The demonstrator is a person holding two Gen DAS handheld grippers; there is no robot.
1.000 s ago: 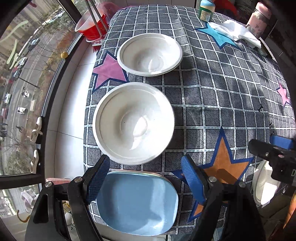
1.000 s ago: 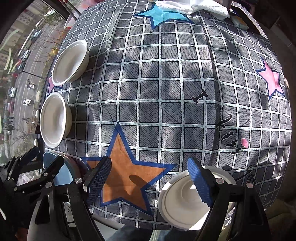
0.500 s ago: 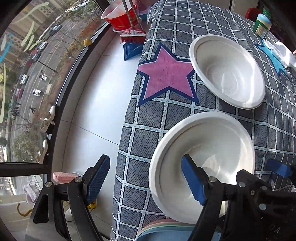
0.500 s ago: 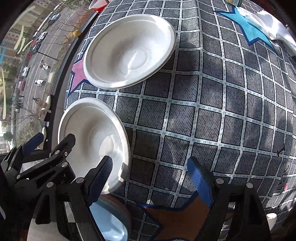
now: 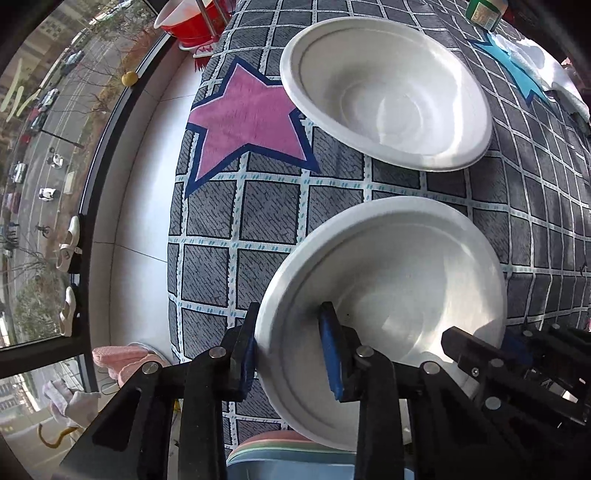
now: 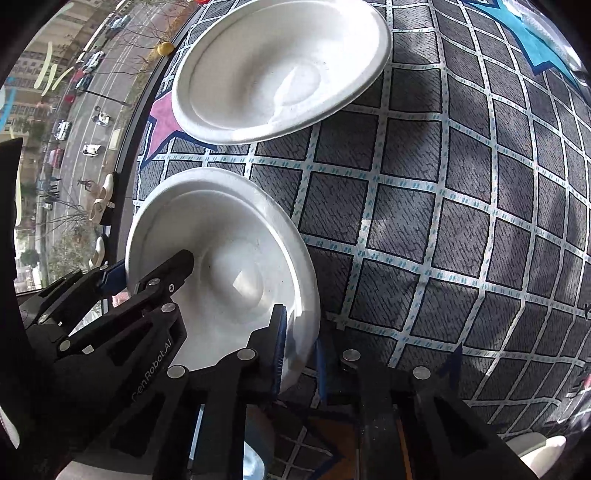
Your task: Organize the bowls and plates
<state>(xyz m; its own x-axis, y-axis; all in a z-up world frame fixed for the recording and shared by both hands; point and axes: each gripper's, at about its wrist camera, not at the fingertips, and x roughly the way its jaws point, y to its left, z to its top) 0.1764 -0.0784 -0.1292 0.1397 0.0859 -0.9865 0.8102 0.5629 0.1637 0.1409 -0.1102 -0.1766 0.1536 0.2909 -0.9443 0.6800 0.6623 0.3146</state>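
Note:
A near white bowl (image 5: 391,295) sits on the checked tablecloth by its left edge. My left gripper (image 5: 290,354) is shut on the bowl's left rim. My right gripper (image 6: 299,354) is shut on the same bowl (image 6: 229,266) at its right rim; it shows in the left wrist view (image 5: 517,354) too. A second white bowl (image 5: 384,92) lies farther back, also in the right wrist view (image 6: 280,70). A stack of blue and pink plates (image 5: 288,450) lies just below the held bowl.
The table edge (image 5: 177,229) drops to a white floor and window on the left. A red bucket (image 5: 188,22) stands at the far left corner. A green bottle (image 5: 484,14) and white cloth (image 5: 546,70) lie at the back. Another white plate (image 6: 535,450) sits near right.
Both grippers have moved in on the near bowl and closed on its opposite rims. One second ago both were open over the blue plate and the star.

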